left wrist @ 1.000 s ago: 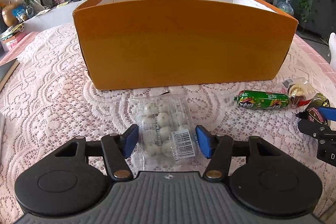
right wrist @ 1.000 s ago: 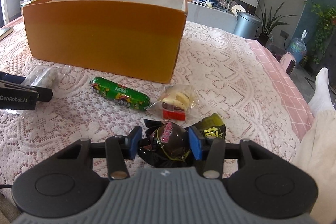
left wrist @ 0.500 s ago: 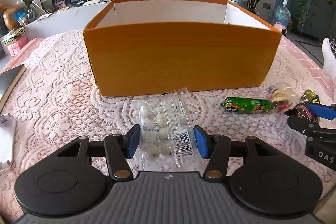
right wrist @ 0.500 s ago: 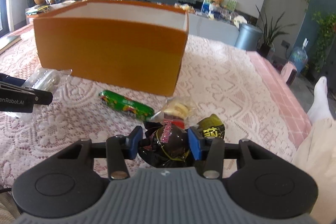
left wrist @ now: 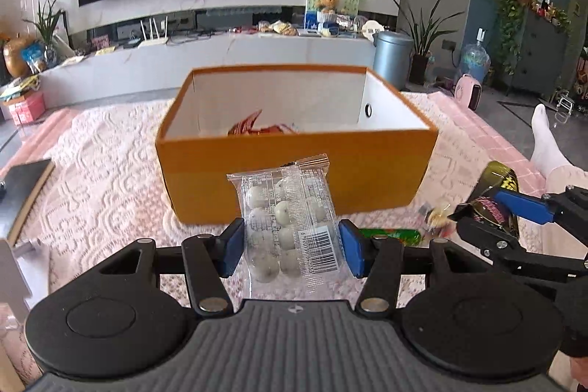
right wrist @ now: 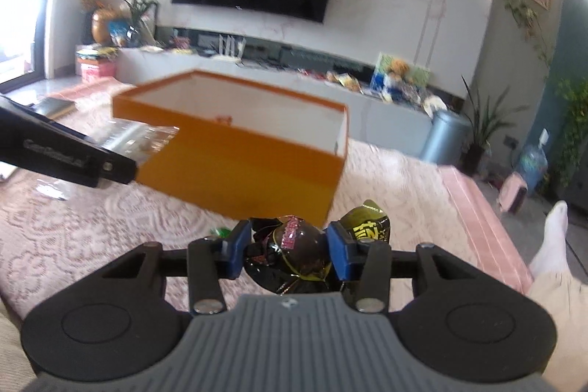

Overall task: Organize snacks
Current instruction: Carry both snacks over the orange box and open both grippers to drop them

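Snacks are up off the lace tablecloth before the orange box; the left gripper clamps a clear packet of white balls; the right gripper, jaws closing, pinches a black wrapped candy with a yellow-black packet beside it

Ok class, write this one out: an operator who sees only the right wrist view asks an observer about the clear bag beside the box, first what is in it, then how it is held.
Operator: What is in that bag?
Observer: Whitish balls, and there is a barcode label on its lower right.
Operator: Does the left gripper have it?
Observer: Yes, both blue pads press on the bag's sides, and it stands up in front of the box.
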